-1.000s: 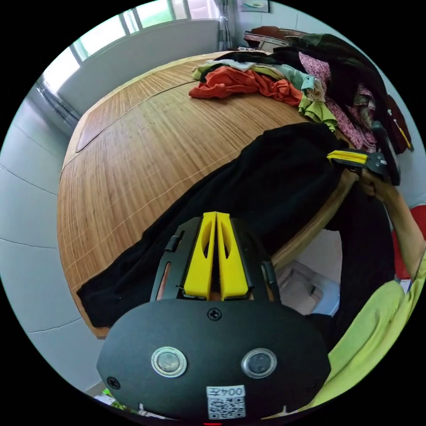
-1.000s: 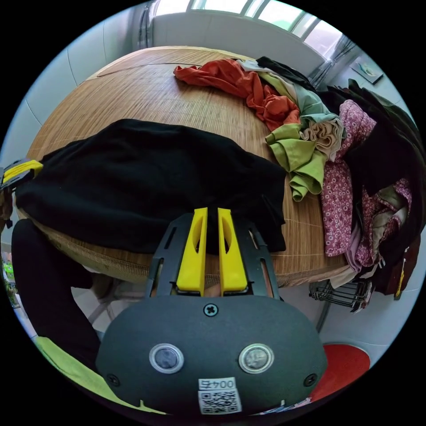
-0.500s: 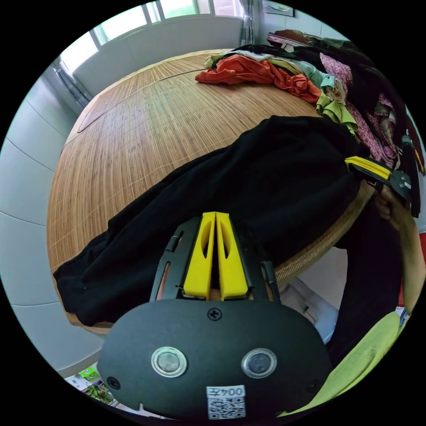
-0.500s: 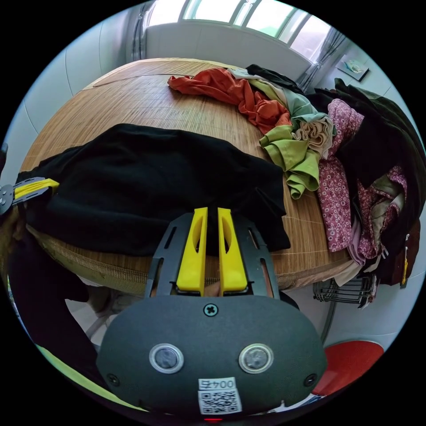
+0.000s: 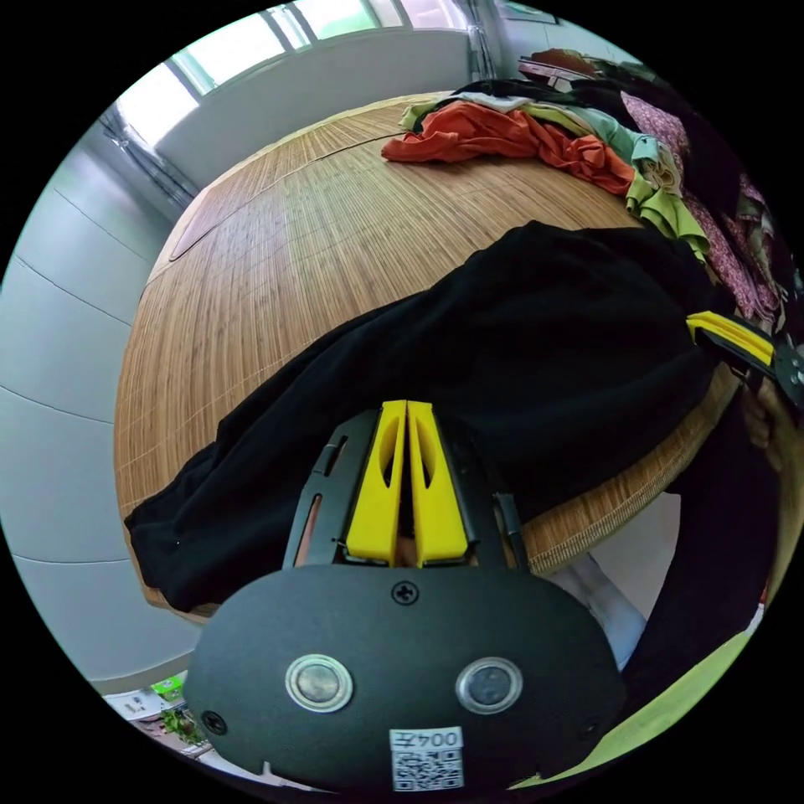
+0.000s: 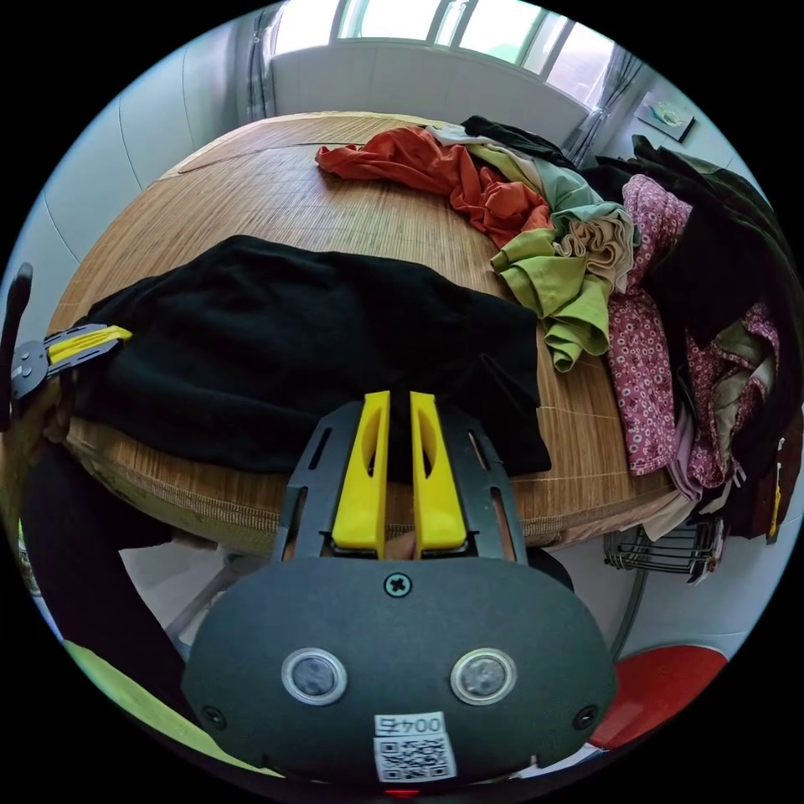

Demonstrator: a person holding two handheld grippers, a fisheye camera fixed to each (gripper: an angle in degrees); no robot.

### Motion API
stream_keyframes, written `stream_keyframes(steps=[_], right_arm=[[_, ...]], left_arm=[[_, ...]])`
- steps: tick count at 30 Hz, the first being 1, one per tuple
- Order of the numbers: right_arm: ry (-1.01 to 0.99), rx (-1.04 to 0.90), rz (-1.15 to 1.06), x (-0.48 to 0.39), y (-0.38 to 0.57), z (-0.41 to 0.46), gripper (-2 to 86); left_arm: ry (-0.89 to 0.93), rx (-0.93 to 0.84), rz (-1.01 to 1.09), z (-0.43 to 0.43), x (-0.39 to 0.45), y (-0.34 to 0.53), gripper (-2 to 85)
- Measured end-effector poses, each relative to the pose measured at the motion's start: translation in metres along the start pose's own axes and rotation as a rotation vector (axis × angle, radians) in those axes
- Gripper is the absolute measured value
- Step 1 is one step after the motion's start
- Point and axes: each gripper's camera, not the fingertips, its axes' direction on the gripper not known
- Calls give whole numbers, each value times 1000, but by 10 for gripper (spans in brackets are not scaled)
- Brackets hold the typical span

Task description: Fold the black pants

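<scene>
A white-walled room with a band of windows (image 6: 469, 21) along the top holds a broad round tabletop (image 5: 276, 251) covered in a ribbed bamboo mat, its far side heaped with a pile of clothes (image 6: 586, 251) in orange, green, floral pink and dark cloth. The black pants (image 5: 502, 352) lie stretched along the tabletop's near edge, part of the dark cloth hanging down over the rim. The left tongs (image 5: 406, 408) and the right tongs (image 6: 389, 399) are each clenched on the pants' near edge, yellow jaws pressed almost together.
</scene>
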Motion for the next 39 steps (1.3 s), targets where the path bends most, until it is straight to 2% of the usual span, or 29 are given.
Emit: stream_keyframes(steps=[6, 25, 32, 39], right_arm=[[2, -13, 5, 1, -8, -17, 49], [21, -42, 47, 12, -46, -75, 53], [48, -46, 30, -4, -75, -104, 57], [108, -26, 35, -37, -116, -142, 75]], left_arm=[[65, 10, -36, 3, 1, 9, 2], [111, 40, -6, 39, 26, 50, 3], [218, 74, -48, 46, 4, 83, 7], [54, 88, -88, 46, -68, 164, 10]])
